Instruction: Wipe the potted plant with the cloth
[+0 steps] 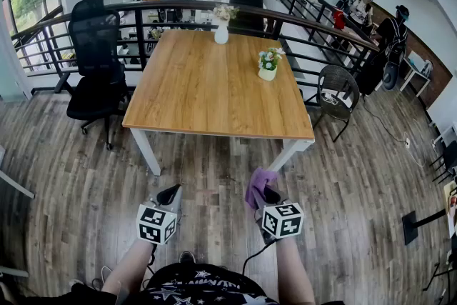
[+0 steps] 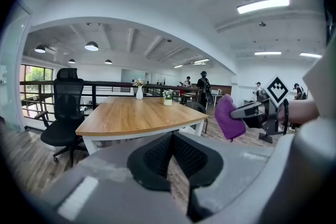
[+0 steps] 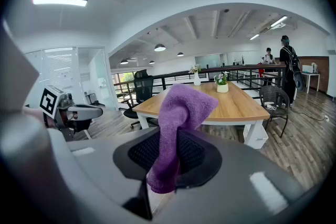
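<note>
A small potted plant (image 1: 268, 62) with white and pink flowers stands on the wooden table (image 1: 207, 89), toward its right side; it also shows as the potted plant (image 2: 167, 96) and the potted plant (image 3: 222, 83). My right gripper (image 1: 268, 195) is shut on a purple cloth (image 1: 258, 184), which sticks up between the jaws as the cloth (image 3: 176, 128). My left gripper (image 1: 169, 194) is shut with nothing between its jaws, as the left gripper (image 2: 170, 157) shows. Both grippers hang over the wooden floor, well short of the table's near edge.
A white vase with flowers (image 1: 222, 23) stands at the table's far end. A black office chair (image 1: 93, 68) is left of the table and a dark wicker chair (image 1: 338, 91) is right of it. A railing (image 1: 157, 7) runs behind. People stand at the back right.
</note>
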`<state>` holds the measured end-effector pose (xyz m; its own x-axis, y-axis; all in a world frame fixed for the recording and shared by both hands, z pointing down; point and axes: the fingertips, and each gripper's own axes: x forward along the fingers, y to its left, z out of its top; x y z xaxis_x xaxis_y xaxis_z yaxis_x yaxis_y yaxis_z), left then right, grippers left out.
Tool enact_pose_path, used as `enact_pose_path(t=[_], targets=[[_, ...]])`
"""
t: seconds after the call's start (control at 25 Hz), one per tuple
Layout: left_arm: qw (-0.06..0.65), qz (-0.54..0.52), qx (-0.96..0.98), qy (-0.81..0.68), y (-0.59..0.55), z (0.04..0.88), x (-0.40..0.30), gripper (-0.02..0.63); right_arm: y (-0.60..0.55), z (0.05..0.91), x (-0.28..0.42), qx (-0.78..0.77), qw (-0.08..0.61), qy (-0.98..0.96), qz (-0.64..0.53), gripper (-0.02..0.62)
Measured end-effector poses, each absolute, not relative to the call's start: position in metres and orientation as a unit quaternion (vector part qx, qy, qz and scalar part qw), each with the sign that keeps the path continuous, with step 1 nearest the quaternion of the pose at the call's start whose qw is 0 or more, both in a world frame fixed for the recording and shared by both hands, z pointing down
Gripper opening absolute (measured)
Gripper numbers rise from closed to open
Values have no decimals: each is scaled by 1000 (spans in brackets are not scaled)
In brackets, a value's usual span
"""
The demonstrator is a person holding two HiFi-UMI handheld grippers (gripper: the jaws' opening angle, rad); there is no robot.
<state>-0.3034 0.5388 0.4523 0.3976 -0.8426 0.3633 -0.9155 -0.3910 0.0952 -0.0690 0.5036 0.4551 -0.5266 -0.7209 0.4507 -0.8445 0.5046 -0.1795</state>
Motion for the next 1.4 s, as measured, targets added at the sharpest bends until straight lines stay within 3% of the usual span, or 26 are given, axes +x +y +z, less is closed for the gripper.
enact_pose_path(t=[1.4], targets=[[174,122,856,-472,512,478,-352,1,500,476,-107,515,176,-816,194,84]])
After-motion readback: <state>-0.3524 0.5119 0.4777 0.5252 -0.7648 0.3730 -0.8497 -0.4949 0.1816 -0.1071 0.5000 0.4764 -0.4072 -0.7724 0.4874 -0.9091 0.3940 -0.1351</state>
